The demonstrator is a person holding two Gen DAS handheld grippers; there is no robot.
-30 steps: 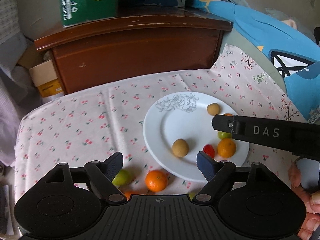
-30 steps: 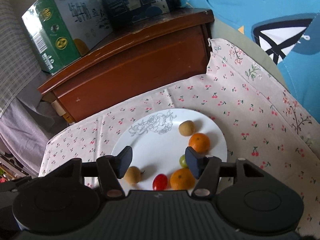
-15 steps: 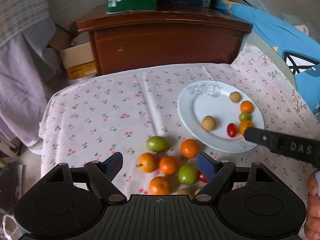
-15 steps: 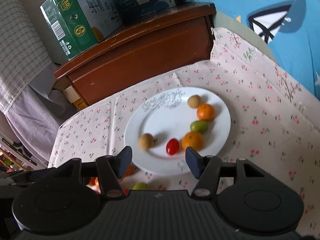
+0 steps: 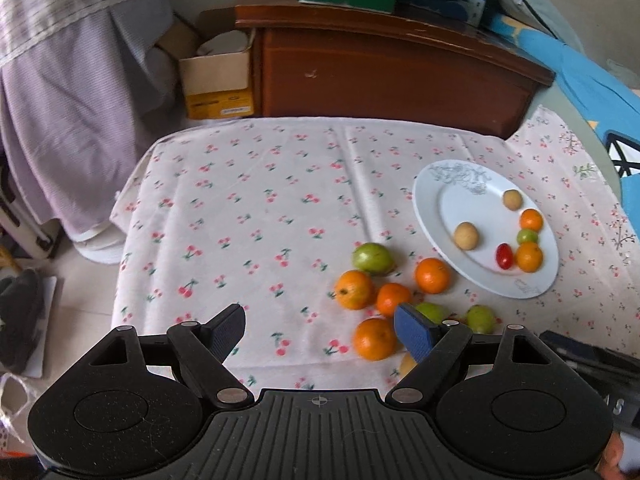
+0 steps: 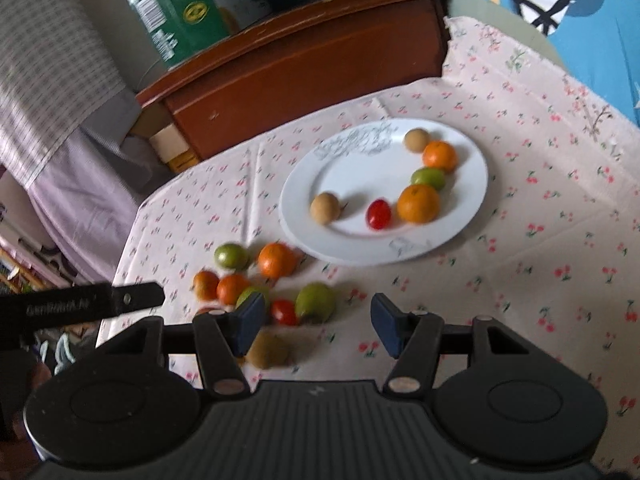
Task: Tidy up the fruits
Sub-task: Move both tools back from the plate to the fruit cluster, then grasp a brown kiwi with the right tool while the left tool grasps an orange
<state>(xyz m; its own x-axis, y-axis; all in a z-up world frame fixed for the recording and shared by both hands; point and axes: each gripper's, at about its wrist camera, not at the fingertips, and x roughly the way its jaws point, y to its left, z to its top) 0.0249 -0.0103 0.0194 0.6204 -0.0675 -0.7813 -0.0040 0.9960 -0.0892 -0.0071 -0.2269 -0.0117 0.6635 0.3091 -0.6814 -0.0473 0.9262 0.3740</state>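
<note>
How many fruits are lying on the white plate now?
6: two tan ones, two oranges, one green, one red tomato. None seems hidden.

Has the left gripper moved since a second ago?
Yes. In its own view the white plate has slid from the middle to the right and looks farther off, so the left gripper has pulled back and leftward from it, jaws open.

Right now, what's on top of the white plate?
On the white plate sit six small fruits: two oranges, two brown round ones, a green one and a red tomato. Nothing covers them.
</note>
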